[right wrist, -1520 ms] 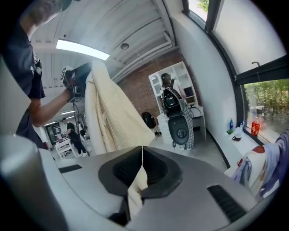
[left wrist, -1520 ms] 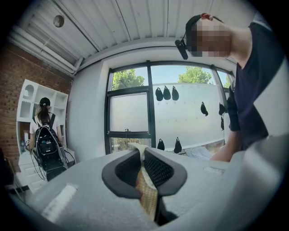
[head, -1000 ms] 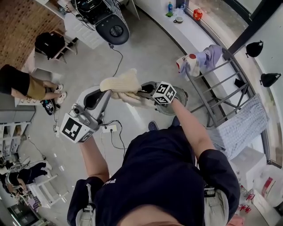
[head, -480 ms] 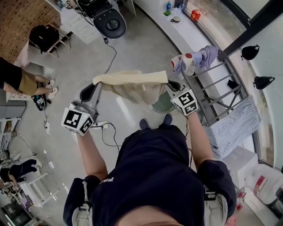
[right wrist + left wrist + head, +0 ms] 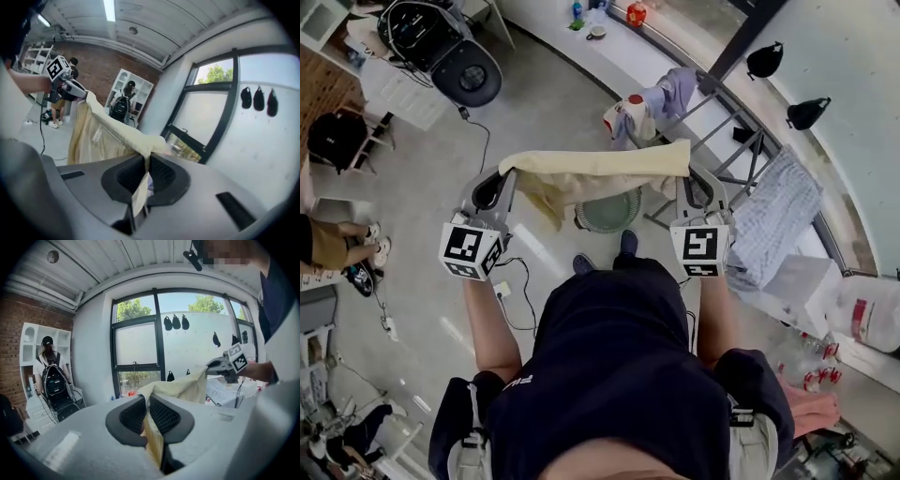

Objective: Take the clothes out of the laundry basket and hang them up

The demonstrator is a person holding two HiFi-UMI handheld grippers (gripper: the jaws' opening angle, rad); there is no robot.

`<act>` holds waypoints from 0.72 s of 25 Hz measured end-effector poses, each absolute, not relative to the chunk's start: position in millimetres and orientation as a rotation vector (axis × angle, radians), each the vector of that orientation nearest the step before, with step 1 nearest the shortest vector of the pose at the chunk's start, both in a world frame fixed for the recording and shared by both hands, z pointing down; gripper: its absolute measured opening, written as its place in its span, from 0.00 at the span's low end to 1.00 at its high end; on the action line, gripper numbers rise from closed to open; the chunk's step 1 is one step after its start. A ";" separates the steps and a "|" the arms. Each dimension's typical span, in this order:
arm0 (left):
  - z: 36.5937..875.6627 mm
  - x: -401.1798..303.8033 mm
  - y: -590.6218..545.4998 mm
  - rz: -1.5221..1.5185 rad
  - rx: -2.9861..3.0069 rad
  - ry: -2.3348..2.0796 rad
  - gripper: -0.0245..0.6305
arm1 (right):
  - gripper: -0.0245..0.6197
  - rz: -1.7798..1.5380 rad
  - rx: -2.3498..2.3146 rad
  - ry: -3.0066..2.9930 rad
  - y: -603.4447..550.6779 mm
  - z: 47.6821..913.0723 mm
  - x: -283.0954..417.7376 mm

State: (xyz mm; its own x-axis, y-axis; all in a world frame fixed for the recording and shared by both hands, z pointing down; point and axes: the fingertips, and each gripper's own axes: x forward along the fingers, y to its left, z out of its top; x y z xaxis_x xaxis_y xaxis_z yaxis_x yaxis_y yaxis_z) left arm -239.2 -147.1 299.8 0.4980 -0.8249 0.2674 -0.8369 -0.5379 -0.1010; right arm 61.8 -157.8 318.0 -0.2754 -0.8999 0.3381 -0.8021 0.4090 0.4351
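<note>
A cream knitted garment (image 5: pixel 595 164) is stretched level between my two grippers, with part of it drooping below its left half. My left gripper (image 5: pixel 508 172) is shut on its left end; in the left gripper view the cloth (image 5: pixel 183 387) runs out from between the pads. My right gripper (image 5: pixel 685 171) has just been closing and is shut on the right end, the cloth (image 5: pixel 112 133) pinched between its jaws. The round mesh laundry basket (image 5: pixel 607 212) stands on the floor under the garment. The grey drying rack (image 5: pixel 727 150) is just beyond my right gripper.
A purple and white garment (image 5: pixel 652 101) and a checked cloth (image 5: pixel 780 211) hang on the rack. A black office chair (image 5: pixel 467 73) stands far left. Cables (image 5: pixel 511 277) trail on the floor. Bottles (image 5: pixel 635 13) stand on the window sill. A person's legs (image 5: pixel 337 246) show at the left.
My right gripper has swung right, away from the left one, drawing the bunched garment out into a level band. The view has turned toward the drying rack.
</note>
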 end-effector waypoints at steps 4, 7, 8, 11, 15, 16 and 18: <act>285.3 -196.5 -176.8 0.298 2.709 -1.411 0.09 | 0.07 -0.305 1.665 -1.846 -127.7 283.8 104.0; 263.4 -160.0 -192.7 0.198 2.726 -1.410 0.09 | 0.07 -0.307 1.769 -1.732 -105.7 261.8 130.7; 256.0 -146.3 -196.6 0.168 2.748 -1.388 0.09 | 0.07 -0.309 1.800 -1.696 -97.2 252.9 140.8; 238.7 -105.7 -207.1 0.119 2.821 -1.279 0.09 | 0.07 -0.330 1.886 -1.582 -74.5 226.1 169.2; 221.2 -64.7 -217.5 0.069 2.845 -1.165 0.09 | 0.07 -0.317 1.928 -1.451 -58.8 207.9 197.0; 216.9 -55.3 -218.8 0.050 2.847 -1.148 0.09 | 0.07 -0.304 1.932 -1.426 -55.9 205.2 203.9; 210.9 -37.6 -220.9 0.026 2.852 -1.124 0.09 | 0.07 -0.279 1.938 -1.396 -51.4 201.9 217.4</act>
